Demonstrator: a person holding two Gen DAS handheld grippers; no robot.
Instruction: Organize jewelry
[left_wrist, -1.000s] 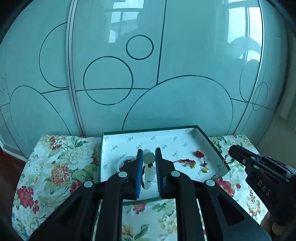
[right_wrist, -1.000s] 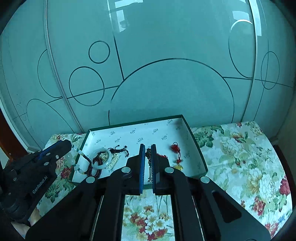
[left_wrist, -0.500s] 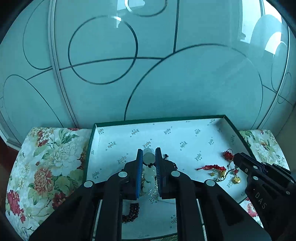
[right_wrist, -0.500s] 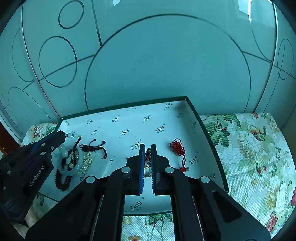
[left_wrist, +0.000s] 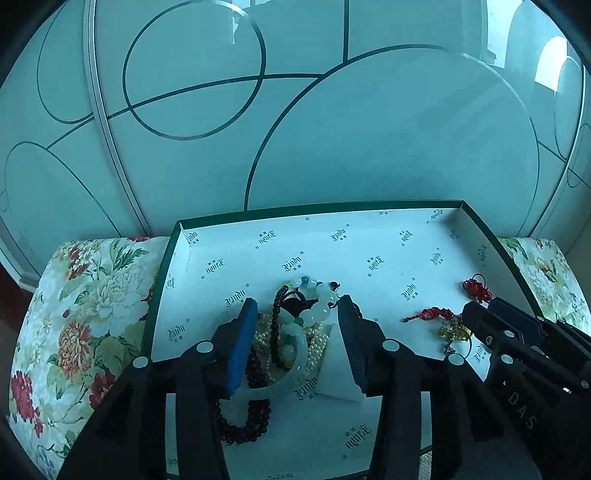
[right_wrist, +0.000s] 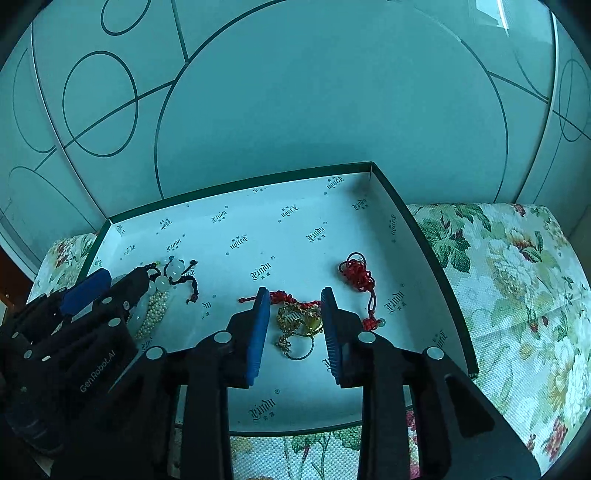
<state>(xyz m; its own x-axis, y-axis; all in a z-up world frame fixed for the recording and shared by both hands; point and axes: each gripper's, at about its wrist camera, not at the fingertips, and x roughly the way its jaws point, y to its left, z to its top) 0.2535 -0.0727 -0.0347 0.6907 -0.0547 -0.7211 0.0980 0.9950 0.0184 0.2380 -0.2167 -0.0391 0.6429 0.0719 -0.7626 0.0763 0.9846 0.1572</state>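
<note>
A green-rimmed box (left_wrist: 170, 254) lined with white printed paper holds the jewelry. My left gripper (left_wrist: 297, 306) is open, its jaws either side of a heap: a pale bead bracelet (left_wrist: 319, 308), a jade bangle (left_wrist: 299, 354), pearls and dark bead strings (left_wrist: 255, 417). My right gripper (right_wrist: 295, 299) is open over a gold chain with a yellow pendant (right_wrist: 299, 325) and a red cord (right_wrist: 291, 297). A second red knotted cord (right_wrist: 358, 277) lies to its right. Each gripper shows in the other's view, the right one (left_wrist: 476, 312) and the left one (right_wrist: 110, 278).
The box rests on a floral cloth (right_wrist: 509, 280) over a low surface. A frosted glass wall with dark circle lines (right_wrist: 295, 110) stands right behind. The box rim (right_wrist: 436, 258) rises around the jewelry.
Both grippers have moved down into the box and opened. The pale bead bracelet left the left gripper and lies on the heap; the gold chain with red cord left the right gripper.
</note>
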